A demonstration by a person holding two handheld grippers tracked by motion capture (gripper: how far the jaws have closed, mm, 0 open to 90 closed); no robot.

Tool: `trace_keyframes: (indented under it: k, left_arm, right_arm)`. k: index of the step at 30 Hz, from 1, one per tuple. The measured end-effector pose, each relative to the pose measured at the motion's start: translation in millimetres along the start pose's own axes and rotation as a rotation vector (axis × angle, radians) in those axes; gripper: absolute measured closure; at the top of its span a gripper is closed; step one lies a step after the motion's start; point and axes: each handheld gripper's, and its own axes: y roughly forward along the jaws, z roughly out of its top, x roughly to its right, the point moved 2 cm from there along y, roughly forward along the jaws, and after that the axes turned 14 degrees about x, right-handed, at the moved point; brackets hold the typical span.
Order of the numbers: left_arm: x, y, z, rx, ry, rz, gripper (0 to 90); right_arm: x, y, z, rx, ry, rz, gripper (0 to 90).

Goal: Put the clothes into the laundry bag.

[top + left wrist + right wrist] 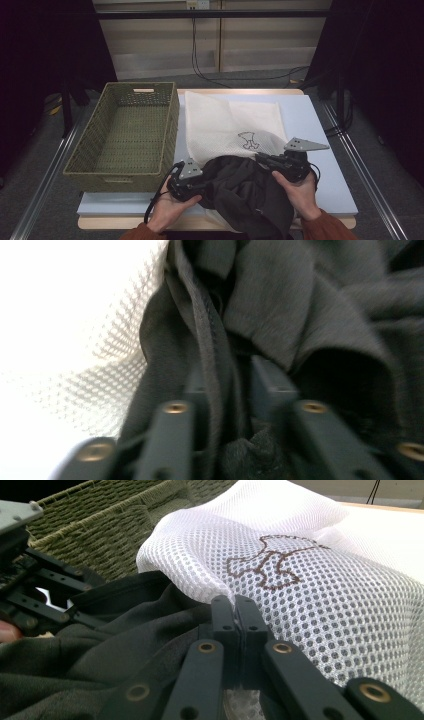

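- High view: a dark garment lies bunched at the desk's near edge, at six o'clock, half over the mouth of a white mesh laundry bag spread flat toward twelve. A green woven basket stands at nine o'clock, just beside the bag. The left claw meets the garment's left side; the right claw meets it at the bag's mouth.
- Left gripper view: the left claw is nipped on a seamed fold of the garment, bag mesh just beside it. The cloth looks soft, light and limp; it would likely sag and slip unless taken by a hem or thick fold.
- Right gripper view: the right claw has its jaws pressed together, seemingly pinching the bag's mesh rim where it meets the garment. The mesh looks thin and floppy; gripping the rim seems best for holding the mouth open.
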Motion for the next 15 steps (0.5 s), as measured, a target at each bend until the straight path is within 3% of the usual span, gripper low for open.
trace_keyframes:
  k: [4,7,13,15]
  left_arm:
    - [5.7,7.6,10.5,0.048,-0.026,-0.051,85.7]
    - [15.3,19.1,22.4,0.065,0.000,-0.084,86.0]
    - [25.3,37.3,41.7,0.096,0.003,-0.143,85.9]
    - [28.5,48.6,44.8,0.113,-0.014,-0.174,85.9]
  right_arm:
    - [-2.9,5.8,1.5,-0.004,-0.002,0.009,89.3]
    - [-8.8,10.0,5.3,0.008,-0.008,0.021,89.3]
    - [-15.2,15.8,10.7,0.015,-0.012,0.041,89.3]
    - [-16.3,15.3,11.2,0.018,-0.009,0.042,89.3]
